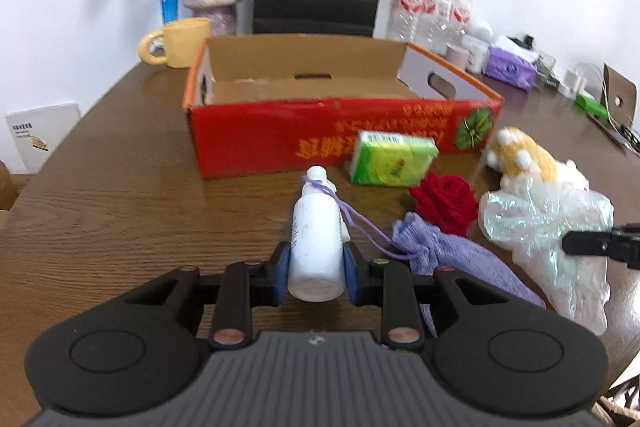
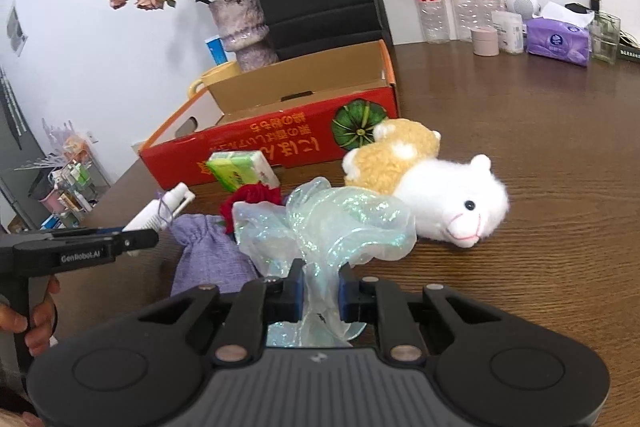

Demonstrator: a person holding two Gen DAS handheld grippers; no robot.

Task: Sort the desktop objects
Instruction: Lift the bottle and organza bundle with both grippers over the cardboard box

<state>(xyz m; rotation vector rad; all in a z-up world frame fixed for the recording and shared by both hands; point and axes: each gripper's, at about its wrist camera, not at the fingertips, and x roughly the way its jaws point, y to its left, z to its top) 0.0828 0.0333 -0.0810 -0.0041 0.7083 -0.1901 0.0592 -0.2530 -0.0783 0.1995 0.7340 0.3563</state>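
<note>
White plastic bottle (image 1: 316,243) is sitting clamped in my left gripper (image 1: 316,267), near the red box (image 1: 320,131) on the table (image 1: 120,207). I am pinching iridescent film (image 2: 320,239) in my right gripper (image 2: 320,291); both should be lifting clear, minding the purple cord (image 1: 360,227) looped round the bottle's neck.

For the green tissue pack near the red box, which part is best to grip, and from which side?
Probably the green tissue pack is best gripped across its two long flat faces, coming from above on the near side: it leans by the red box, and the red rose crowds its right.
</note>
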